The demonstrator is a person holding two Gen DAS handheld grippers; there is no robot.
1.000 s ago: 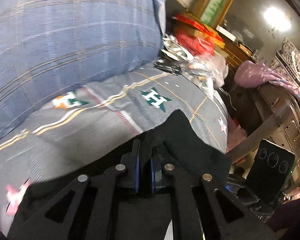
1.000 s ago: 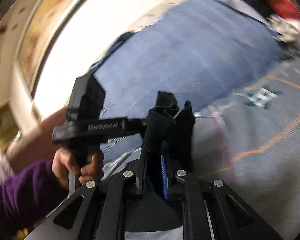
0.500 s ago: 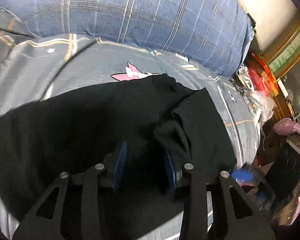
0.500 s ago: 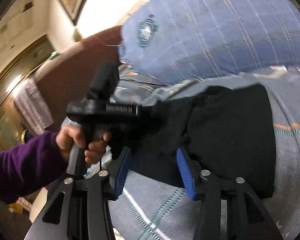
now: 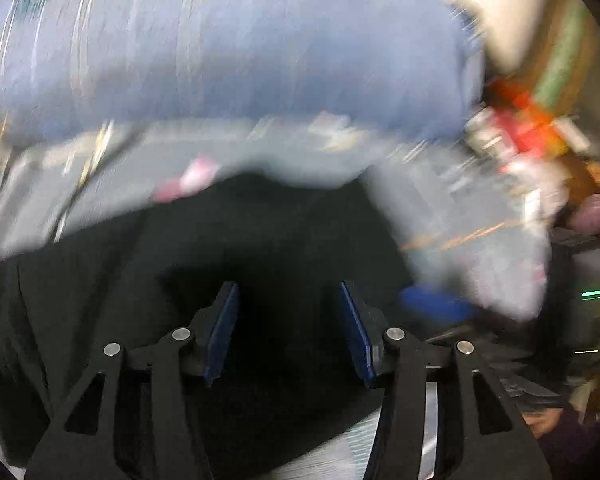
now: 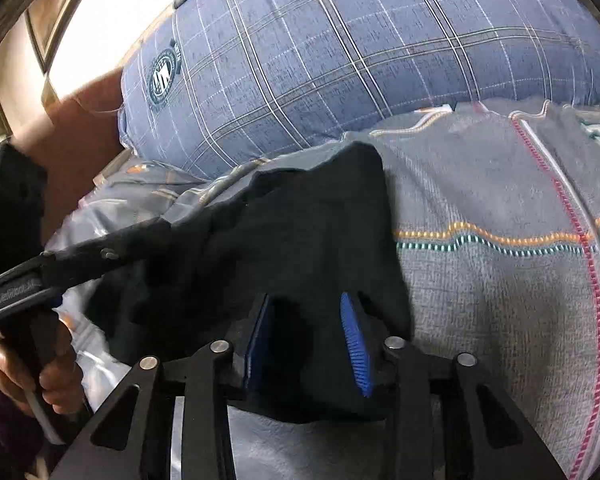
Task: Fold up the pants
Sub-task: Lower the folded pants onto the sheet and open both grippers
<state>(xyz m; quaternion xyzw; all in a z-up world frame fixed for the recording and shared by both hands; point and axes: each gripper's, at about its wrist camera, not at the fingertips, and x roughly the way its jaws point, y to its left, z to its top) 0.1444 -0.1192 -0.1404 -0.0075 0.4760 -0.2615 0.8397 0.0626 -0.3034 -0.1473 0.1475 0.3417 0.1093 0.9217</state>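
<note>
The black pants point(image 6: 300, 240) lie folded on the grey patterned bedspread point(image 6: 500, 280). My right gripper point(image 6: 306, 340) is open, its blue-padded jaws standing just above the near edge of the pants. The left wrist view is blurred by motion. It shows the pants point(image 5: 220, 248) as a dark mass, with my left gripper point(image 5: 288, 328) open over them and holding nothing. The left gripper also shows in the right wrist view point(image 6: 112, 254), held in a hand at the left edge of the pants.
A large blue plaid pillow point(image 6: 340, 60) rests behind the pants. A brown headboard point(image 6: 80, 140) stands at the left. Red and white clutter point(image 5: 528, 136) lies on furniture beyond the bed's right side.
Both grippers let go of the pants and opened. The pants went from held up to lying on the bed. The left gripper is now moving fast, blurring its view.
</note>
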